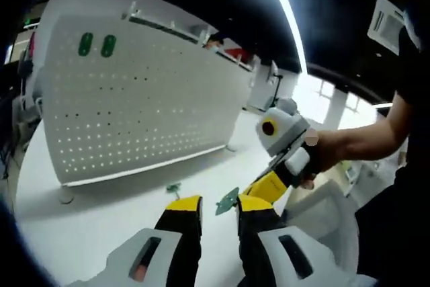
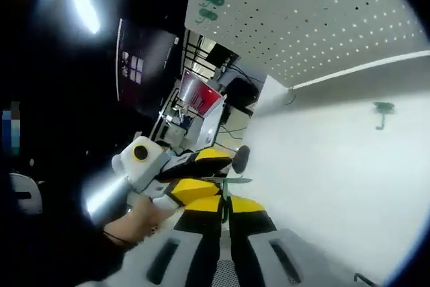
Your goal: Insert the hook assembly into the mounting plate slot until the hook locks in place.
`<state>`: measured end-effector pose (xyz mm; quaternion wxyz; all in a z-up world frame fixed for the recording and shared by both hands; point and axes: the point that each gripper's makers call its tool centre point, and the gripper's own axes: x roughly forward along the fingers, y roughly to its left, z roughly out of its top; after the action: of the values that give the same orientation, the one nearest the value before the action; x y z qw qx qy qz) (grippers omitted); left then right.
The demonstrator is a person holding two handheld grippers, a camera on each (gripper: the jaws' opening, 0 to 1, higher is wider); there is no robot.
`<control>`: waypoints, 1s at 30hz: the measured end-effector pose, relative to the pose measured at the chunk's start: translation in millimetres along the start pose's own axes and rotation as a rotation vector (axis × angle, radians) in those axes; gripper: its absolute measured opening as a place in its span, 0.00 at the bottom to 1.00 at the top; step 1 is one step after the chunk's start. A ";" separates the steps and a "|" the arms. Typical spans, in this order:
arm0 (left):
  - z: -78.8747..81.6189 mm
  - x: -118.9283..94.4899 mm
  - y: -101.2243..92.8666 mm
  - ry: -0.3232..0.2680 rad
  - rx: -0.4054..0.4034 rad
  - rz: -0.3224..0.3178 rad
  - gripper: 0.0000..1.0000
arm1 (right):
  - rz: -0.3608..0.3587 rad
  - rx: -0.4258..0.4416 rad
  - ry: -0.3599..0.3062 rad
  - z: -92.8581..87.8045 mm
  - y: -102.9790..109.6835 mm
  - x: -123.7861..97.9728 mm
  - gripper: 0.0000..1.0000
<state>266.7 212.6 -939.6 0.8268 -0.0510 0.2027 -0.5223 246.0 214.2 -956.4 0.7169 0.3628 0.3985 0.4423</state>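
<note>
The white perforated mounting plate (image 1: 141, 105) (image 2: 322, 18) stands upright on the white table (image 1: 94, 220). Two green hooks (image 1: 96, 44) (image 2: 211, 5) sit in its top corner. A loose green hook (image 1: 174, 187) (image 2: 383, 109) lies on the table in front of the plate. My right gripper (image 2: 225, 201) (image 1: 265, 186) is shut on a thin green hook assembly (image 1: 227, 201) (image 2: 228, 181). My left gripper (image 1: 218, 201) (image 2: 205, 171) is open, its yellow-tipped jaws standing on either side of that green piece.
A person's hand and forearm (image 1: 349, 146) hold the right gripper at the table's right edge. A white chair (image 1: 329, 213) stands beyond that edge. Office furniture with a red panel (image 2: 201, 95) lies past the table's far end.
</note>
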 end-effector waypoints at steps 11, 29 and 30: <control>7.4 -1.2 -10.7 -0.009 0.017 -0.066 0.04 | 0.066 0.022 0.042 0.0 10.2 2.1 0.00; -14.7 -2.6 44.4 0.164 -0.260 0.193 0.01 | -0.290 -0.398 -0.092 31.4 -9.4 -4.9 0.13; -17.6 -3.3 47.7 0.168 -0.288 0.207 0.01 | -0.289 -0.450 -0.098 32.0 -4.3 -4.4 0.13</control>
<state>298.8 239.2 -968.8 0.8403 -0.1040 0.3479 -0.4025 274.8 203.3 -945.7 0.8537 0.1544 0.3028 0.3947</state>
